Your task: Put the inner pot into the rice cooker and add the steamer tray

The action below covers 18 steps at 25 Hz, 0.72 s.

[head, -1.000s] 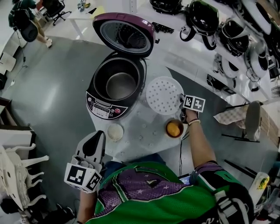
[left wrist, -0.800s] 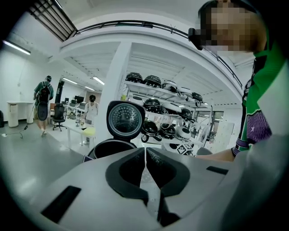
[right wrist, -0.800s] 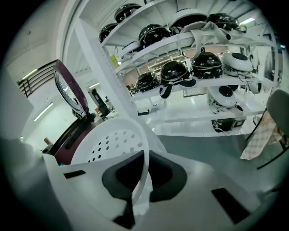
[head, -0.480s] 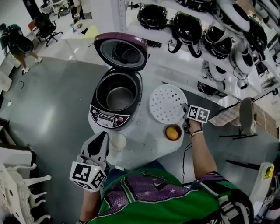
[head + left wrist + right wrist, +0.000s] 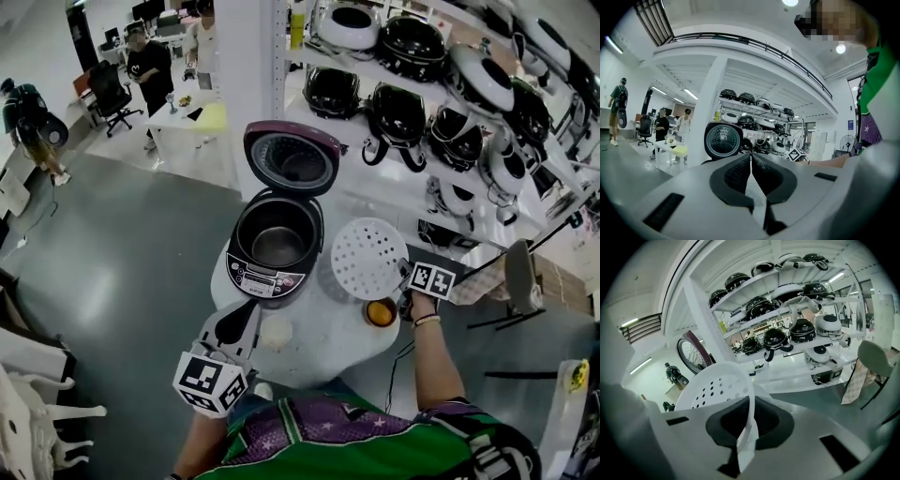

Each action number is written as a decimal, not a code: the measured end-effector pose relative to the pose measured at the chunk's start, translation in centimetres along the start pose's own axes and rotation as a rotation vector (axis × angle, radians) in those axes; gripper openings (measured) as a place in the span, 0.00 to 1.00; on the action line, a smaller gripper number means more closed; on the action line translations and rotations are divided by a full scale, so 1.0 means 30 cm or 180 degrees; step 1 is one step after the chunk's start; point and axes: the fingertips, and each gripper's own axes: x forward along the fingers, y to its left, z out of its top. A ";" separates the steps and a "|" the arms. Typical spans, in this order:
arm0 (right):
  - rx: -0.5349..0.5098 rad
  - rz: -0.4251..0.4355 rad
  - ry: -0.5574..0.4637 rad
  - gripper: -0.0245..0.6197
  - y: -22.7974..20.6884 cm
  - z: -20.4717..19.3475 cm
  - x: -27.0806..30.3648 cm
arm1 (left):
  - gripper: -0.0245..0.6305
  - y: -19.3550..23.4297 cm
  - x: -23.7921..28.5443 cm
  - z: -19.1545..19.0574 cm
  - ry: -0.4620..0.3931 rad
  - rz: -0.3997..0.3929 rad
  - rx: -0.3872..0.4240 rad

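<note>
The purple rice cooker (image 5: pixel 272 272) stands open on the round white table (image 5: pixel 323 342), its lid (image 5: pixel 292 157) tipped back. The metal inner pot (image 5: pixel 278 239) sits inside the cooker. My right gripper (image 5: pixel 406 278) is shut on the rim of the white perforated steamer tray (image 5: pixel 367 258), which hangs lifted and tilted to the right of the cooker. In the right gripper view the tray (image 5: pixel 715 387) stands on edge between the jaws (image 5: pixel 749 420). My left gripper (image 5: pixel 249 309) is shut and empty in front of the cooker. In the left gripper view, beyond the closed fingertips (image 5: pixel 751 161), the lid (image 5: pixel 723 139) shows.
A small white cup (image 5: pixel 277 330) and an orange bowl (image 5: pixel 380 312) sit on the table's near side. Shelves with several rice cookers (image 5: pixel 403 103) stand behind the table. A chair (image 5: pixel 520 277) is at the right. People (image 5: pixel 150 66) stand by a far desk.
The right gripper has lifted the steamer tray up off the table. The left gripper has risen a little. The head view has tilted up, showing more of the shelves.
</note>
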 end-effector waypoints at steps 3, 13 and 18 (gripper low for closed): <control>0.0030 0.0003 -0.0084 0.07 0.089 -0.002 -0.042 | 0.08 0.043 -0.070 0.040 -0.0102 -0.0039 0.0001; 0.0132 0.0032 -0.0328 0.07 0.349 -0.082 -0.164 | 0.08 0.168 -0.275 0.082 -0.0304 -0.0201 0.0006; 0.0287 0.0097 -0.0356 0.07 0.452 -0.107 -0.193 | 0.08 0.206 -0.315 0.077 -0.0286 -0.0204 -0.0072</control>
